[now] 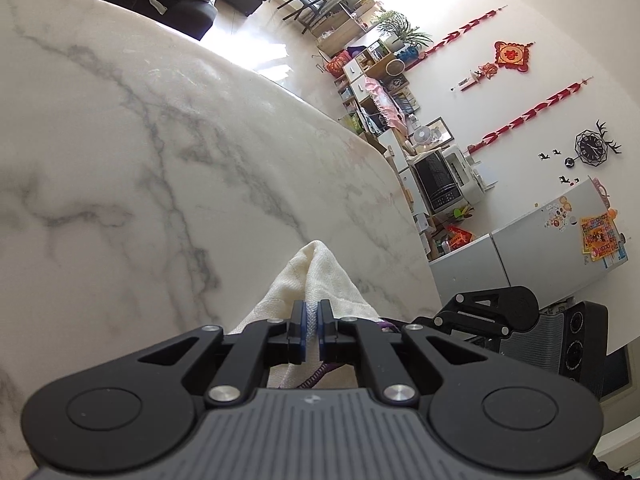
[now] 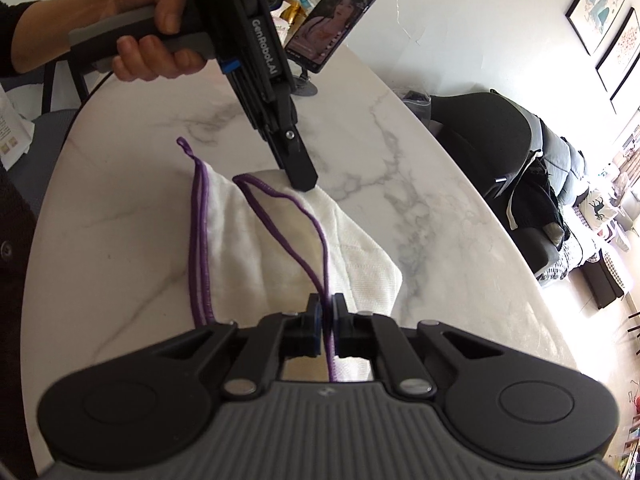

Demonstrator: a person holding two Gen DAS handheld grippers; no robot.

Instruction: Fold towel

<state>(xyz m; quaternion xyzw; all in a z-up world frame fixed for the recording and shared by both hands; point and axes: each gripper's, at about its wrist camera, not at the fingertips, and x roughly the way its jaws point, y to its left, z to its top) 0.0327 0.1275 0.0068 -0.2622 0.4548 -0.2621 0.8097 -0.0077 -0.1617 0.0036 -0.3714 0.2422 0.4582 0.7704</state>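
White marble tabletop with grey veins (image 2: 420, 184) is carrying a white cotton towel with purple stitched edging (image 2: 276, 236), lying partly folded. Both black two-finger grippers are pinching it: the left gripper (image 2: 303, 185) clamping the far corner, the right gripper (image 2: 326, 312) clamping the near purple hem.

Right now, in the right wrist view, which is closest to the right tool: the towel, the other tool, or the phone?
1. Towel: pinched in the right tool.
2. Left tool: on the towel's far corner.
3. Phone: propped at the table's far side.
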